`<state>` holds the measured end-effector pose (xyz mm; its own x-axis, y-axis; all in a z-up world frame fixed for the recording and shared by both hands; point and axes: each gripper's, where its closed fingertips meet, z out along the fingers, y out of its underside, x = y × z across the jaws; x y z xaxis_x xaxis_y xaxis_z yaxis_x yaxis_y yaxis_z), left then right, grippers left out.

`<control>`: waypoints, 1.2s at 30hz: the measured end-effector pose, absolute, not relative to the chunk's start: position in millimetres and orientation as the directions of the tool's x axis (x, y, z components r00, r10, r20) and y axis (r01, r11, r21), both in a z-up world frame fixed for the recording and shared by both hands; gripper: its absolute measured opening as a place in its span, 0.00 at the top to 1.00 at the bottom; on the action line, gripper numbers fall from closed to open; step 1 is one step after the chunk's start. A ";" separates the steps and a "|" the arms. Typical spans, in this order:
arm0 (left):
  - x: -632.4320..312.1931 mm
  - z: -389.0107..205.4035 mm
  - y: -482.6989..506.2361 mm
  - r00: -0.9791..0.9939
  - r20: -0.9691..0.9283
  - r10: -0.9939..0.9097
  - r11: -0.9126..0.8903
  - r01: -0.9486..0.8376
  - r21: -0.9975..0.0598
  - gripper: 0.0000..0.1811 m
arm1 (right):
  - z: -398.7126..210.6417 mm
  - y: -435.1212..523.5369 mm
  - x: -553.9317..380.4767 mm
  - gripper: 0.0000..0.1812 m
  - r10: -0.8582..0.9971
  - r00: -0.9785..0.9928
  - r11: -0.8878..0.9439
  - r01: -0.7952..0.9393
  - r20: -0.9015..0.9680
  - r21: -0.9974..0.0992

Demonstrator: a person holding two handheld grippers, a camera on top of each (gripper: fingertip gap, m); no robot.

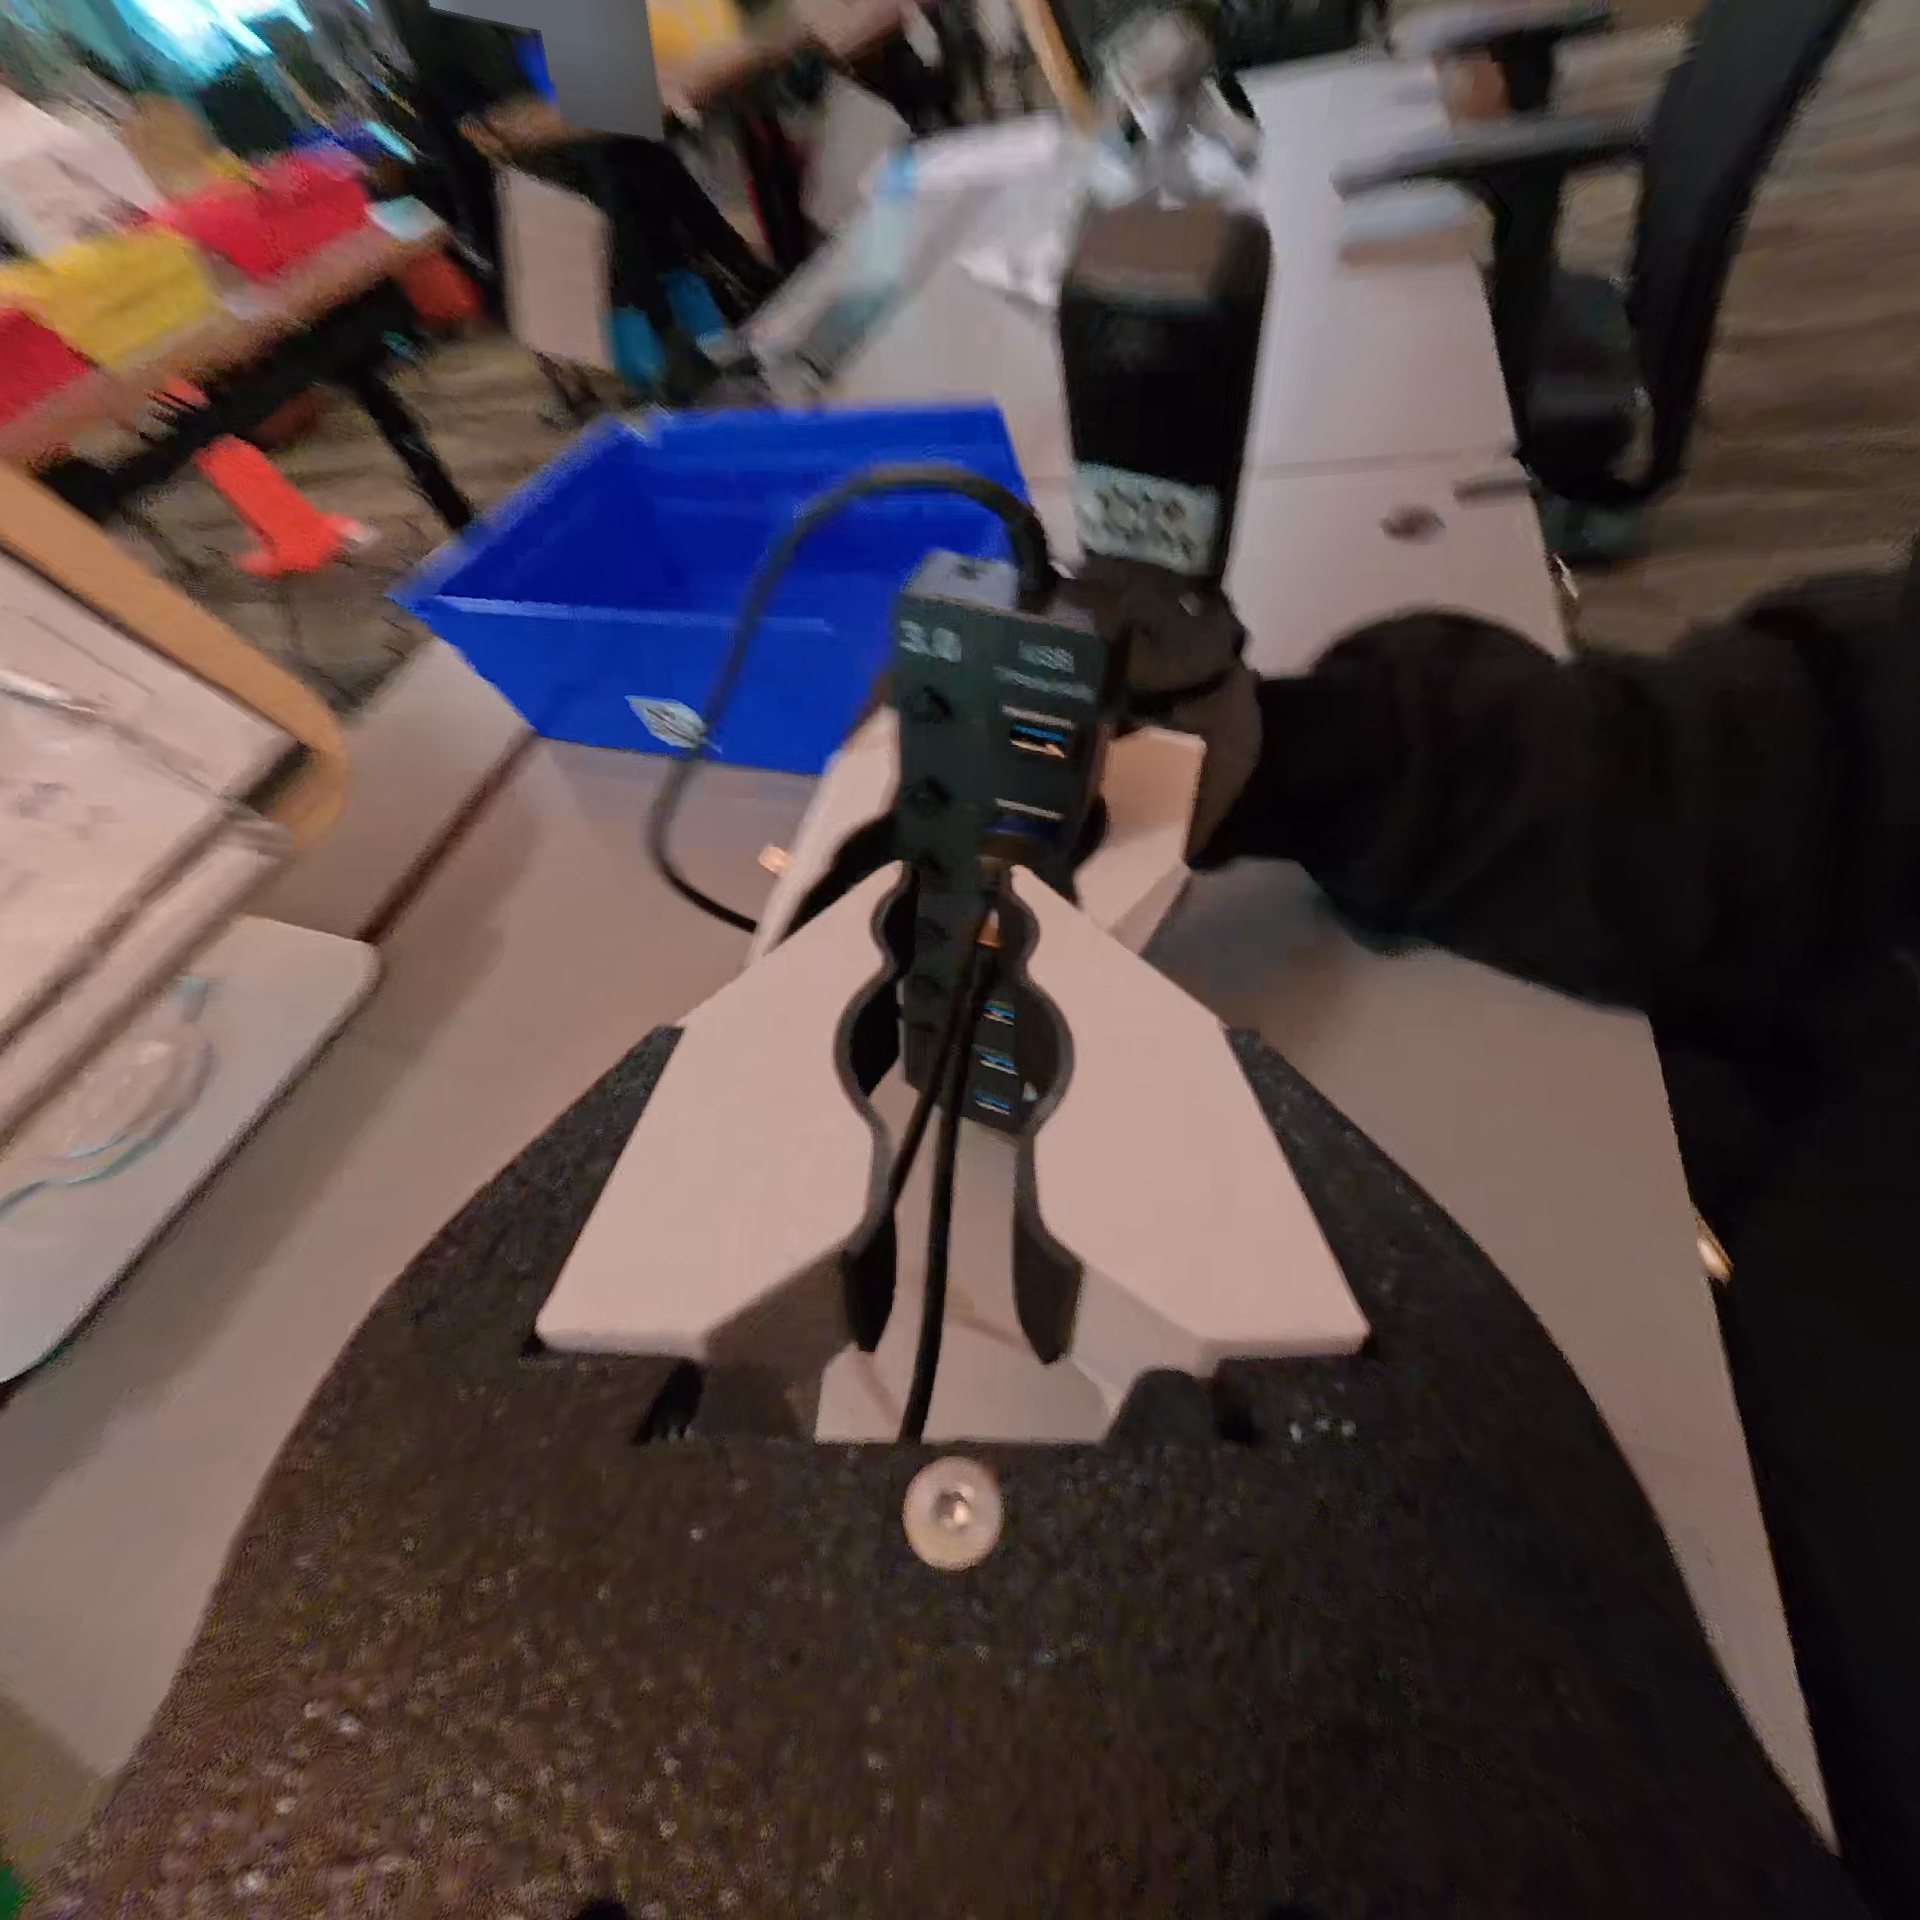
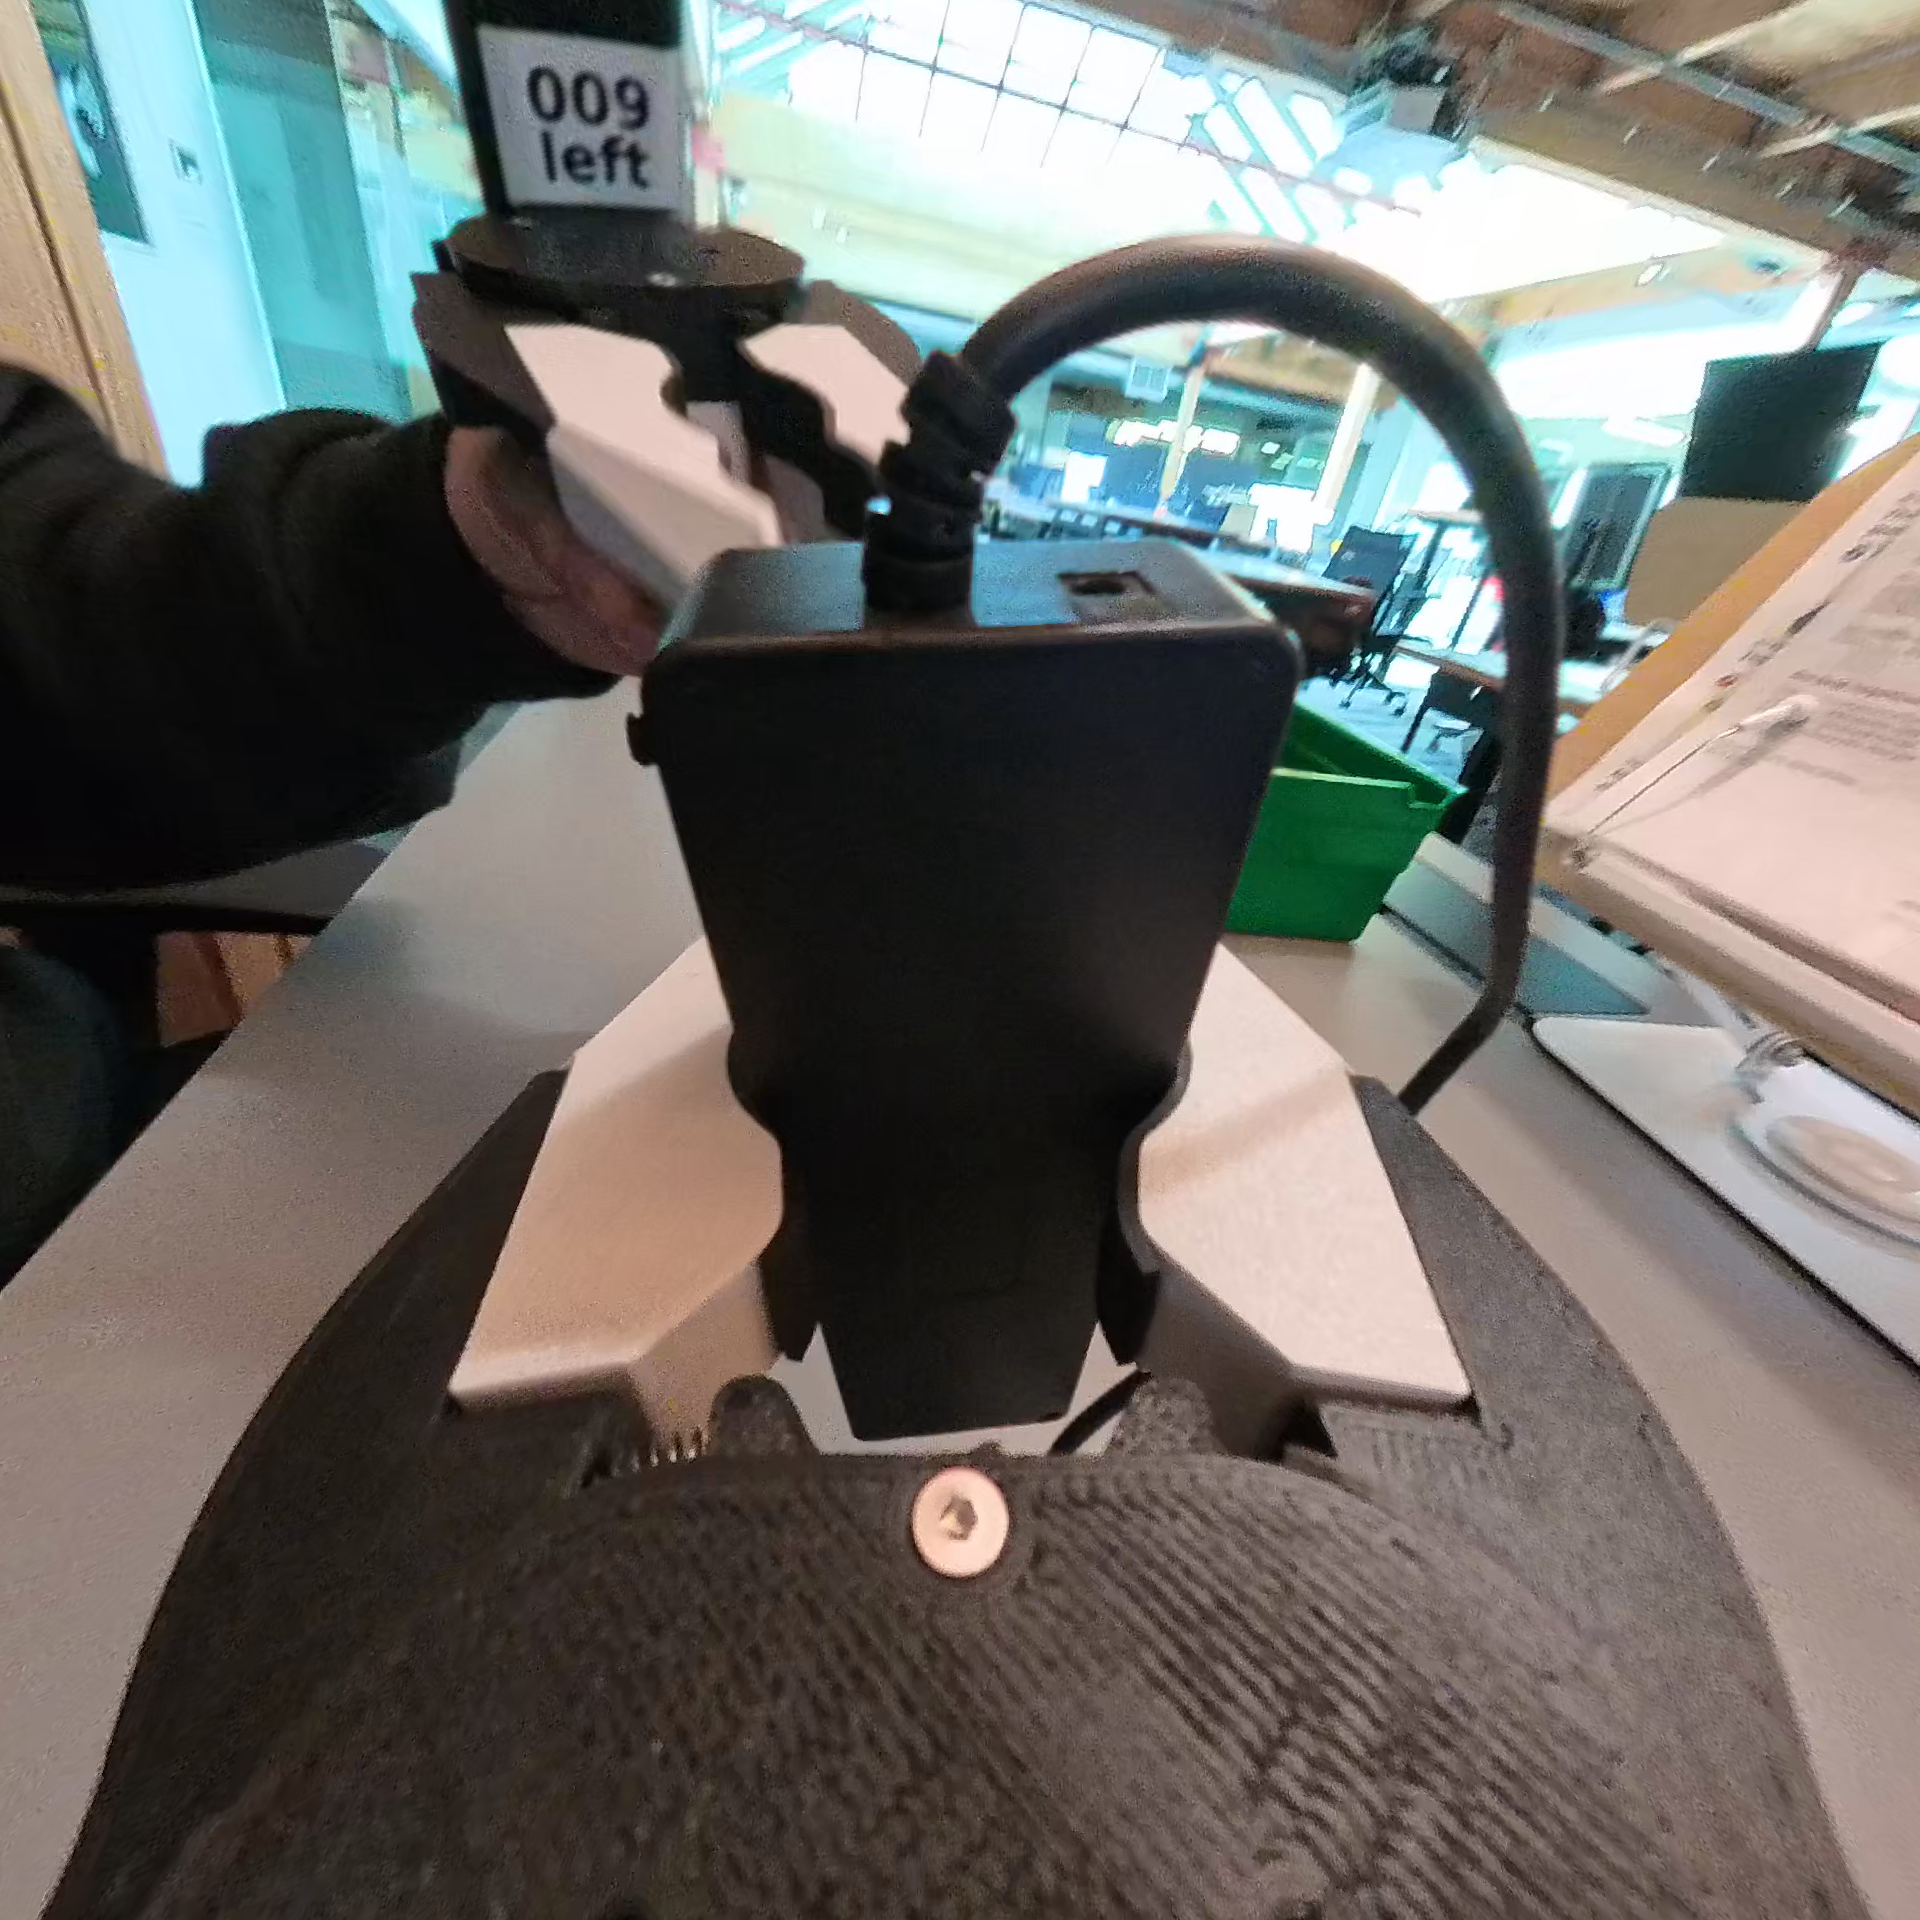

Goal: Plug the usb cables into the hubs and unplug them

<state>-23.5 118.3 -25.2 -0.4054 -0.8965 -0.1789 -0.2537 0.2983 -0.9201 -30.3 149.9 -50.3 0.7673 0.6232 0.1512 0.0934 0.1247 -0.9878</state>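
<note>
Right gripper (image 2: 961, 1174) clamped on rigid, light, smooth hub (image 2: 966, 914) at lower sides; left gripper (image 1: 951, 997) pinching thin, pliant cable (image 1: 935, 1226) near plug.

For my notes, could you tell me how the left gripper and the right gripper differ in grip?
The left gripper pinches a thin black cable; the right gripper clamps the black hub. The left gripper's jaws are almost together; the right gripper's jaws stand wide apart. Both are shut on something.
</note>
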 end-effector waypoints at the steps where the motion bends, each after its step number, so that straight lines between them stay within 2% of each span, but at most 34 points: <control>1: -27.3 -8.8 126.8 -0.345 -0.192 -0.919 0.272 -0.201 -0.941 0.92 | -44.9 148.6 -25.9 0.64 0.614 0.776 0.142 0.074 0.147 -0.987; 5: -60.5 37.2 172.4 -0.139 -0.075 -0.987 0.078 -0.016 -0.997 0.91 | -15.7 141.4 -13.6 0.64 0.582 0.798 0.198 0.050 0.159 -0.979; 9: -92.6 3.0 197.2 -0.088 0.042 -0.995 -0.033 -0.104 -0.994 0.88 | 34.7 131.8 -2.6 0.64 0.537 0.812 0.233 0.120 0.230 -0.965; 14: -120.2 -39.2 193.5 -0.097 0.079 -0.992 -0.059 -0.190 -0.980 0.87 | 121.7 115.0 41.2 0.65 0.441 0.865 0.261 0.132 0.239 -0.956; 16: -125.0 -46.4 194.1 -0.092 0.096 -0.991 -0.077 -0.193 -0.978 0.87 | 152.9 112.0 68.3 0.65 0.360 0.896 0.270 0.166 0.260 -0.948; 20: -125.4 -53.8 193.7 -0.105 0.155 -0.982 -0.135 -0.180 -0.974 0.87 | 178.4 117.9 142.8 0.64 0.147 0.946 0.153 0.266 0.288 -0.952; 23: -124.4 -61.2 191.1 -0.126 0.169 -0.978 -0.143 -0.191 -0.971 0.87 | 176.0 119.4 200.1 0.64 0.014 0.967 0.092 0.252 0.254 -0.963; 27: -123.5 -69.4 186.6 -0.159 0.181 -0.970 -0.148 -0.202 -0.968 0.87 | 145.3 122.6 265.0 0.64 -0.126 0.989 0.085 0.087 0.076 -0.993; 33: -124.9 -81.2 182.7 -0.187 0.190 -0.964 -0.146 -0.225 -0.963 0.87 | 79.1 128.8 312.0 0.65 -0.160 0.934 0.164 -0.293 -0.319 -0.942; 36: -129.6 -88.0 183.0 -0.184 0.184 -0.965 -0.135 -0.250 -0.959 0.87 | 34.1 132.8 331.7 0.65 -0.263 0.857 0.093 -0.434 -0.442 -0.896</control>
